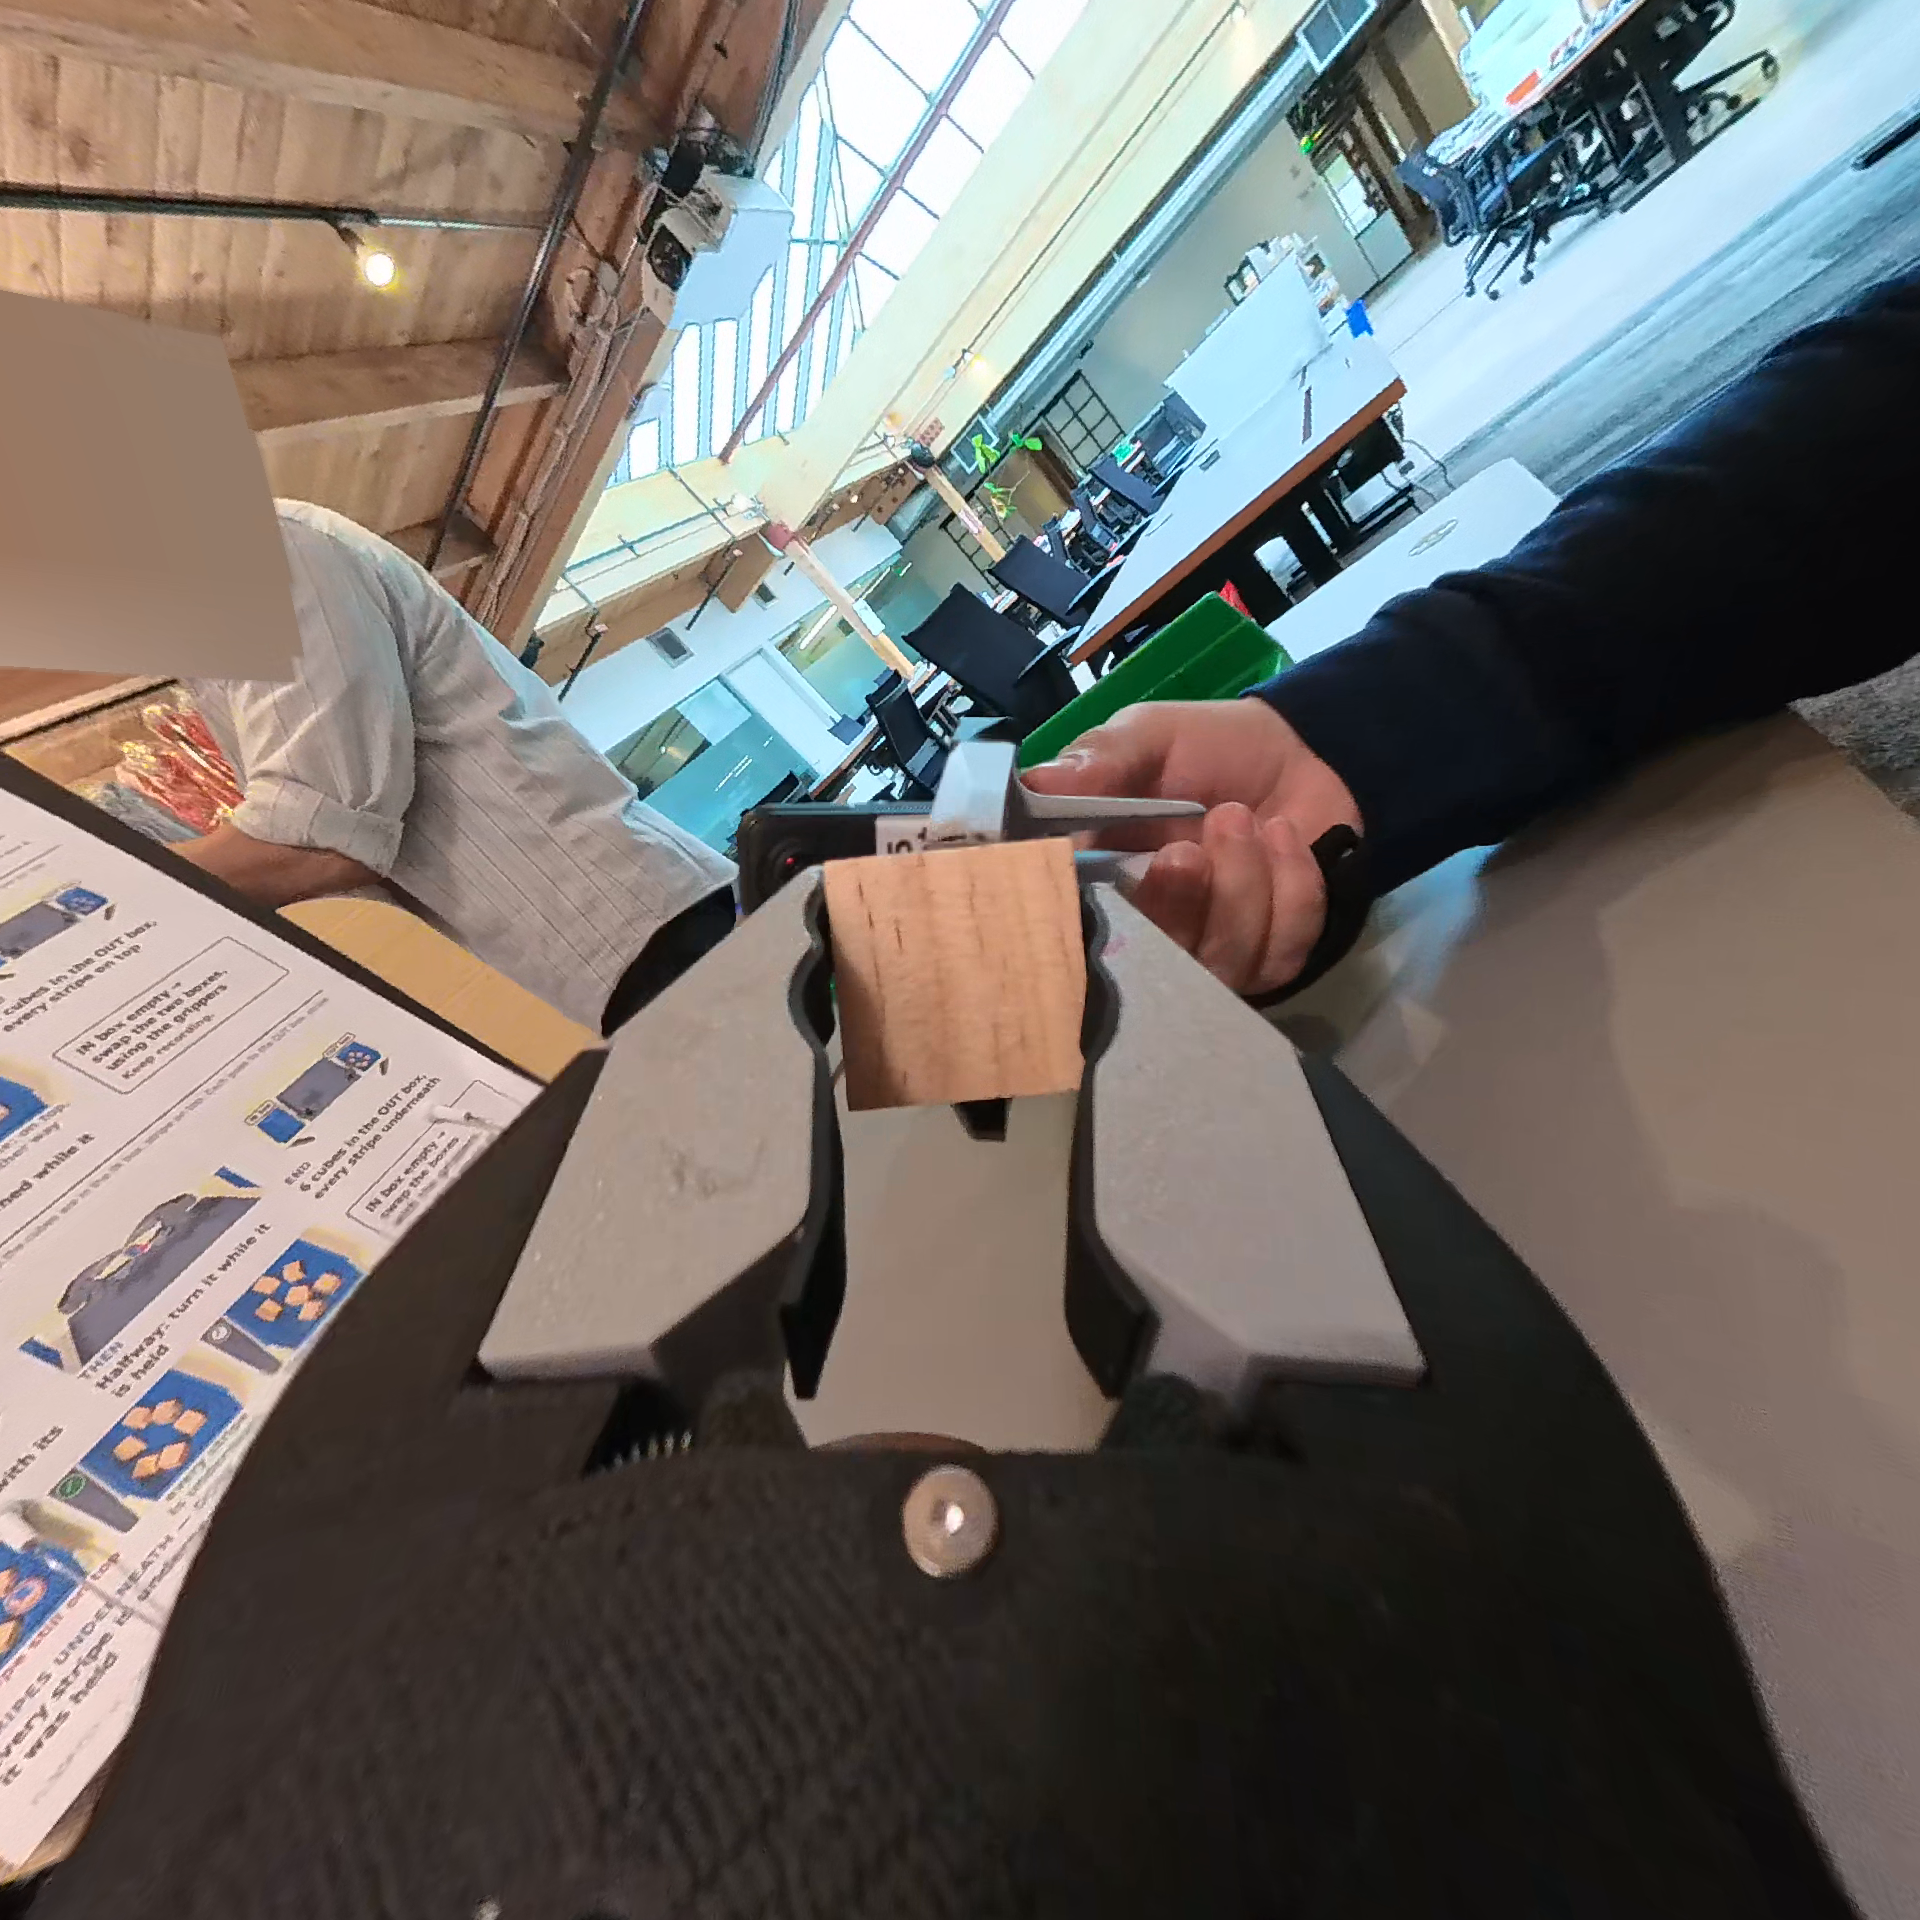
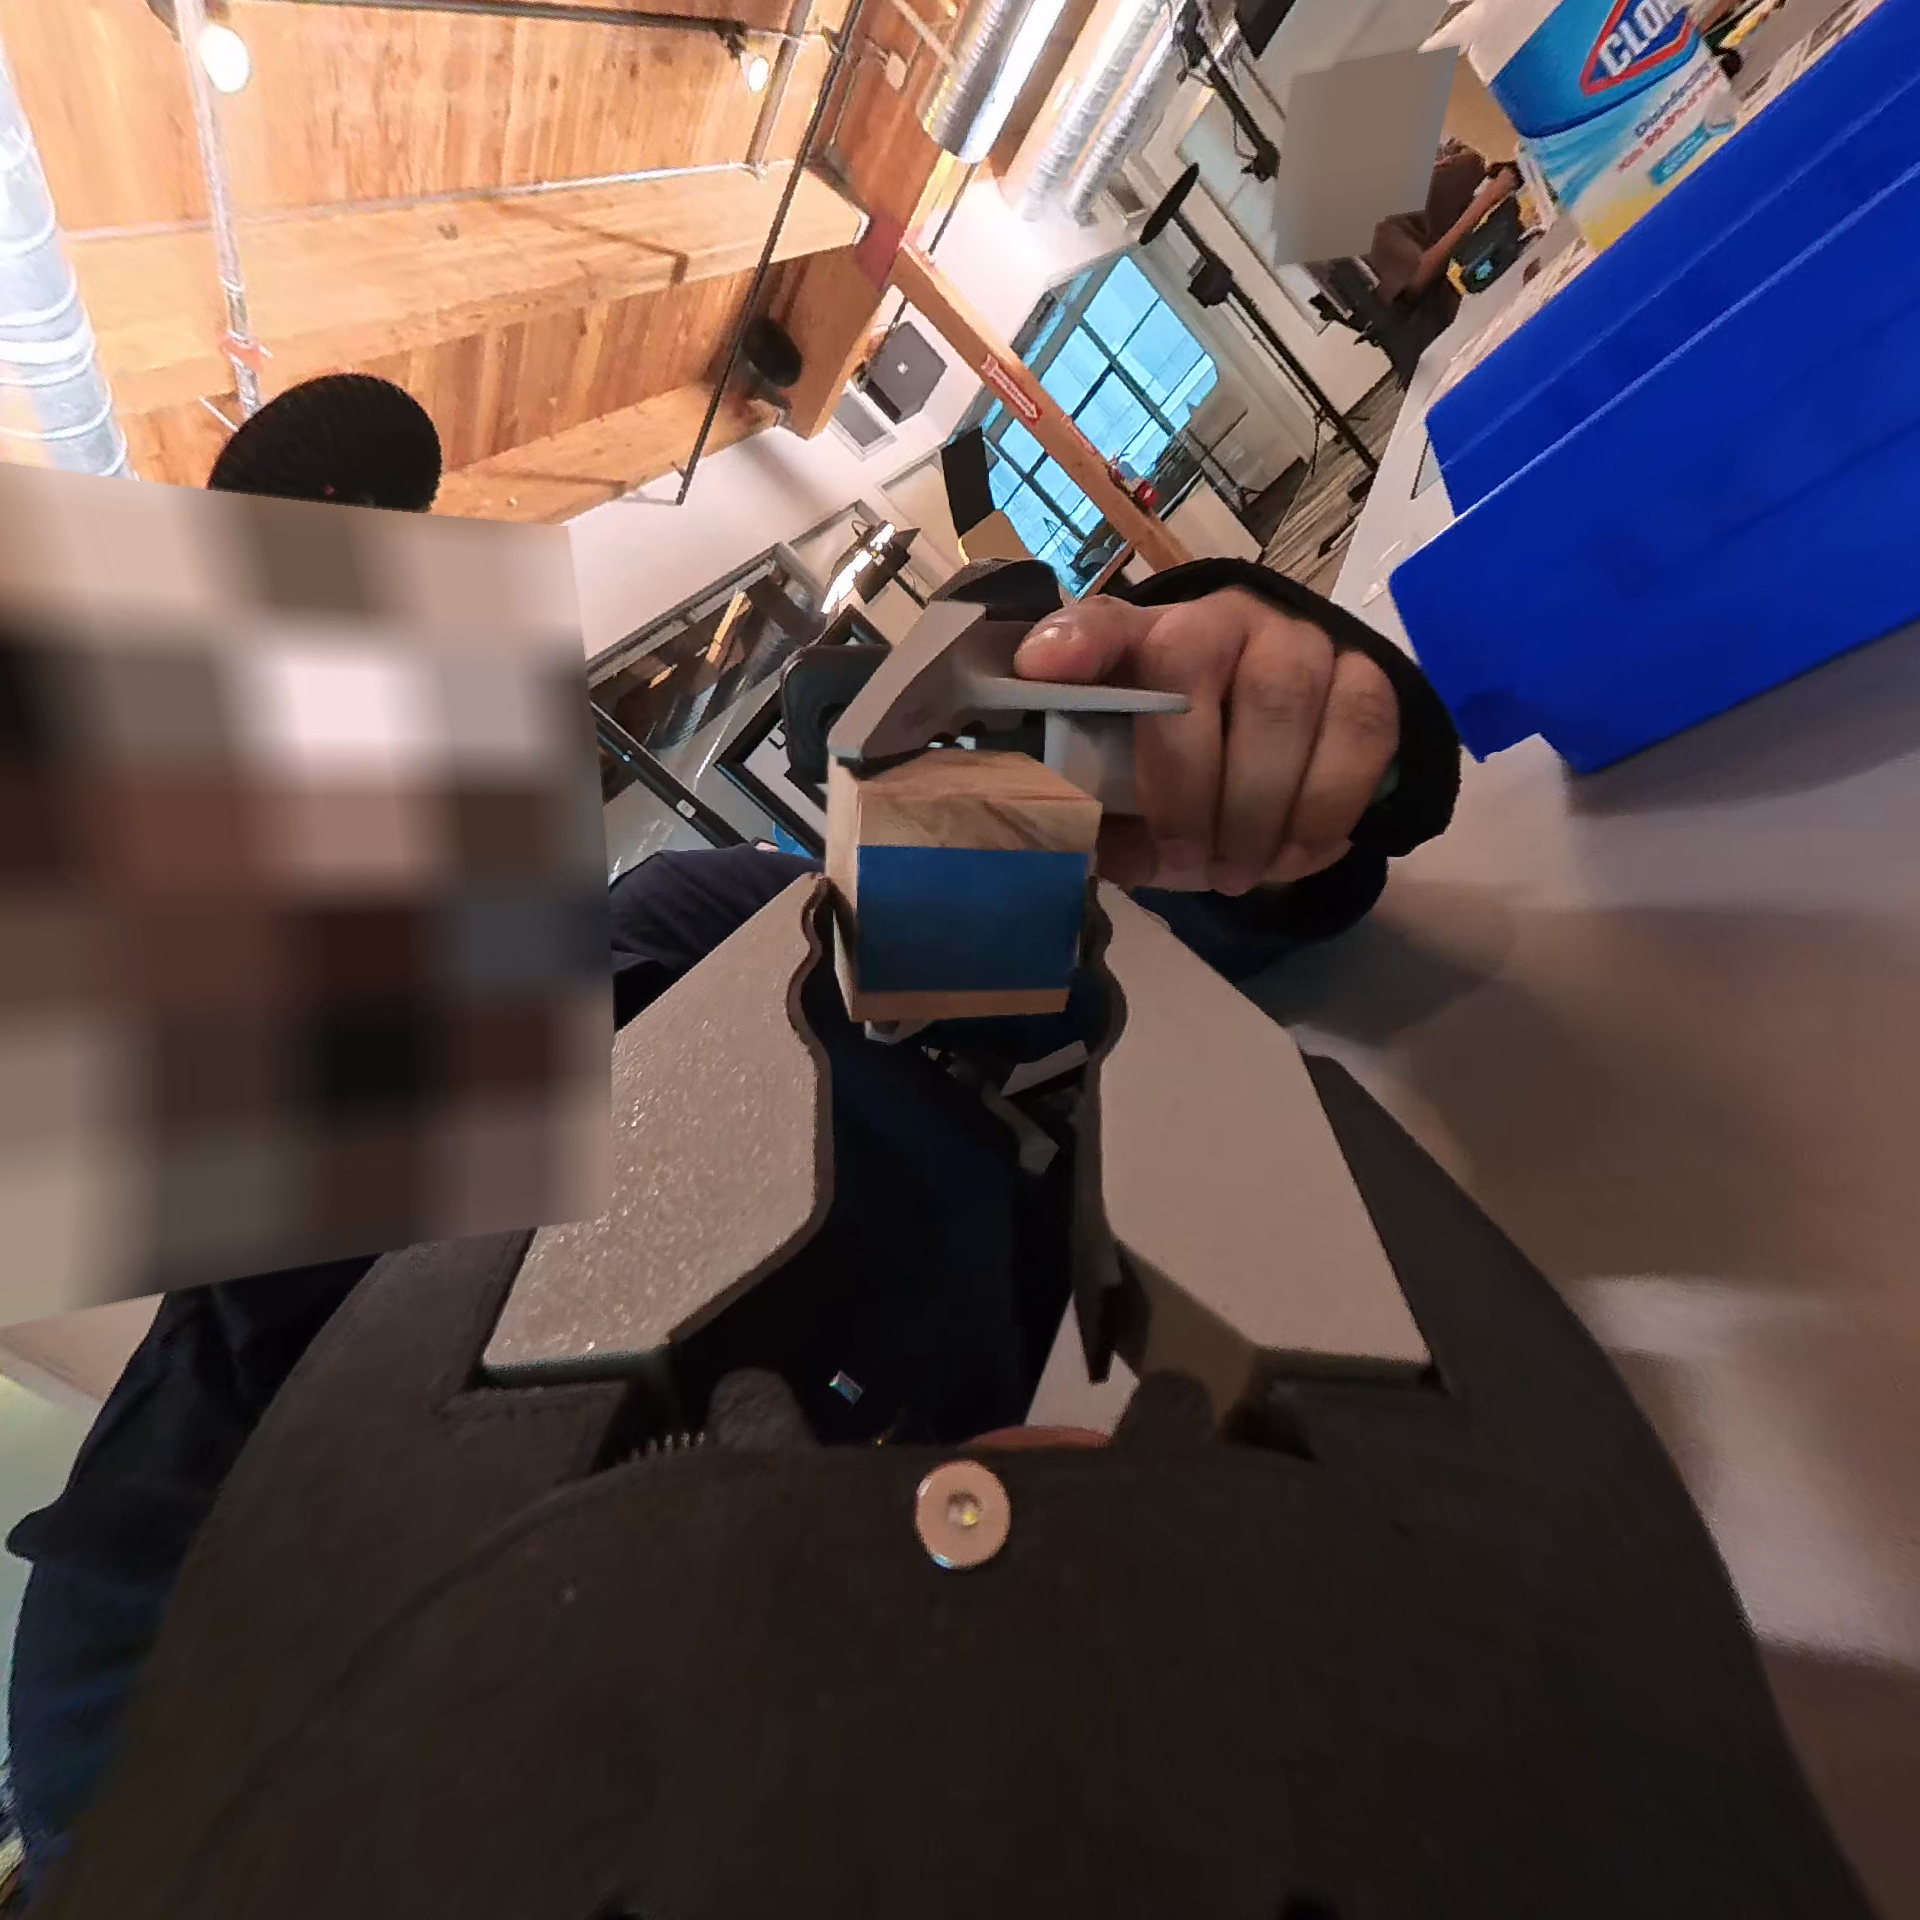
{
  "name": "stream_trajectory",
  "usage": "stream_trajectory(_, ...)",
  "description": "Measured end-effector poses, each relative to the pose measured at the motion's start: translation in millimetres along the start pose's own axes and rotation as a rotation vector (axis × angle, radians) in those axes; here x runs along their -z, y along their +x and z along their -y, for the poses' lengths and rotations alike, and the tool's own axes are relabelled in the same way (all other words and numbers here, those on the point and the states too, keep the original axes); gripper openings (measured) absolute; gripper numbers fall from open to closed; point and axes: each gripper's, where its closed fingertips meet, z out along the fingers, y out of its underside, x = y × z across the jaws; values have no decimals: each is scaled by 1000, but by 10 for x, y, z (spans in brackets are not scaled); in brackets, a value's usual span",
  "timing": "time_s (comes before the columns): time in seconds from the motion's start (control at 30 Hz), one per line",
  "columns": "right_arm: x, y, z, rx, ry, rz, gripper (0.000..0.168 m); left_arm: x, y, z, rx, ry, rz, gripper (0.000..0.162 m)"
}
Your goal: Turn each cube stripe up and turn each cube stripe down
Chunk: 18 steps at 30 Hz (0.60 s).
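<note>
The pale grey tabletop (image 1: pixel 1714 1195) fills the right of both views; on it, in the right wrist view, stands a large blue plastic bin (image 2: pixel 1683 499), well apart from the grippers; in the left wrist view a printed instruction sheet with small pictures (image 1: pixel 208 1195) lies at the left, and a person in a pale striped shirt (image 1: pixel 447 790) sits beyond it.

The left gripper (image 1: pixel 956 987), grey-fingered on a black body, has its fingers closed on the small wooden cube with a blue stripe (image 1: pixel 961 977), one finger against each side, showing a bare wood face to its own camera; the right gripper (image 2: pixel 961 945), of the same make, also has its fingers pressed to the cube's sides (image 2: pixel 961 914), so both hold the one cube at once, lifted above the tabletop; the blue stripe (image 2: pixel 961 920) faces the right camera.

Behind the cube each view shows the other gripper and the hand holding it: the right hand (image 1: pixel 1236 842) in a dark blue sleeve, the left hand (image 2: pixel 1247 748) in a black strap.
</note>
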Motion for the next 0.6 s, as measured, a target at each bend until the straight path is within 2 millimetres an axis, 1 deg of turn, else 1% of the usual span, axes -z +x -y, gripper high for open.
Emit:
stream_trajectory(0.13, 52, 89, 58, 30, 27, -72, 44, -12, -66, -108, -22, -35, 65, 44)
stream_trajectory(0.2, 85, 137, 93, 71, 37, -128, 44, -20, -105, -169, -59, -56, 126, 44)
stream_trajectory(0.27, 115, 176, 114, 118, 36, -191, 44, -25, -128, -218, -52, -78, 156, 43)
stream_trajectory(0.37, 143, 222, 145, 178, 38, -268, 44, -22, -139, -267, 16, -95, 144, 43)
stream_trajectory(0.6, 200, 315, 150, 244, 17, -368, 43, -29, -125, -396, -17, -147, 140, 43)
